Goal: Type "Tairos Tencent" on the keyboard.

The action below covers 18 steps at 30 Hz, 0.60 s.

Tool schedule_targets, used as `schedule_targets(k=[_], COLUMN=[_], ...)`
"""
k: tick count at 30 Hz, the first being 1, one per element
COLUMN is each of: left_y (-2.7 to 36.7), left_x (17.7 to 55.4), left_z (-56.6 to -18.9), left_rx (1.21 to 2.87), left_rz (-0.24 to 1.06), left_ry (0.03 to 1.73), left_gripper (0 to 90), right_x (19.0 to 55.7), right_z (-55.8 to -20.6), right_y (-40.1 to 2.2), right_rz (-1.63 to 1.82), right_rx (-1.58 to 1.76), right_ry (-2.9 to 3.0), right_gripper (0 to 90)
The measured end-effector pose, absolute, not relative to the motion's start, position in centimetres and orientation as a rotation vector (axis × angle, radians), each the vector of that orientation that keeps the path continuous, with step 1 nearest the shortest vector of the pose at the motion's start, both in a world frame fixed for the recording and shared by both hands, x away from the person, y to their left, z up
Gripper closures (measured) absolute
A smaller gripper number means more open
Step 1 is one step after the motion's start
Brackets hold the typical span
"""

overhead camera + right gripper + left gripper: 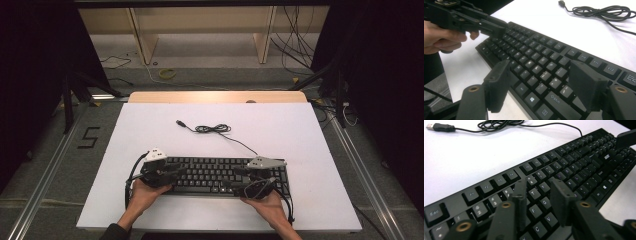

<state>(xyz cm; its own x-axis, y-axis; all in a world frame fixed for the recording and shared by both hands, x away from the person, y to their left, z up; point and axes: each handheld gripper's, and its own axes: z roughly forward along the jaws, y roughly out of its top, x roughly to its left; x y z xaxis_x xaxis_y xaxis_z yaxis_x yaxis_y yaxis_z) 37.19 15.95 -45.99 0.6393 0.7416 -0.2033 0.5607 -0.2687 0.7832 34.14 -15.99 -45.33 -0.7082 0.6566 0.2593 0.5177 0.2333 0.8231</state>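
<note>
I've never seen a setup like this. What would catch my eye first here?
Most striking is the black keyboard lying at the near edge of the white table, with a person's hands holding the left gripper and right gripper over its two ends, jaws apart above the keys. Behind it, its cable lies loosely coiled and unplugged.

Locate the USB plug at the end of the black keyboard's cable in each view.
High view: black USB plug lies on the white table top, above centre, left of the coiled cable.
Left gripper view: USB plug in the top left corner, metal tip pointing left.
Right gripper view: USB plug at the top edge, right of centre.
Shared landmark: the coiled black cable beside the plug.
</note>
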Motion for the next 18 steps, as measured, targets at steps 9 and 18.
schedule_targets(k=[9, 18], left_y=[14.7, 14.2], left_x=[38.2, 38.8], left_z=[-46.6, -47.2], left_rx=[2.011, 2.040], left_rz=[0.244, 0.227], left_ry=[1.030, 1.041], left_gripper=[87.7, 89.0], right_x=[33.7, 33.3], right_z=[-45.2, -45.2], right_y=[-16.6, -16.7], right_rz=[1.489, 1.494], right_rx=[1.131, 1.124], right_ry=[2.340, 2.340], right_gripper=[33.7, 32.6])
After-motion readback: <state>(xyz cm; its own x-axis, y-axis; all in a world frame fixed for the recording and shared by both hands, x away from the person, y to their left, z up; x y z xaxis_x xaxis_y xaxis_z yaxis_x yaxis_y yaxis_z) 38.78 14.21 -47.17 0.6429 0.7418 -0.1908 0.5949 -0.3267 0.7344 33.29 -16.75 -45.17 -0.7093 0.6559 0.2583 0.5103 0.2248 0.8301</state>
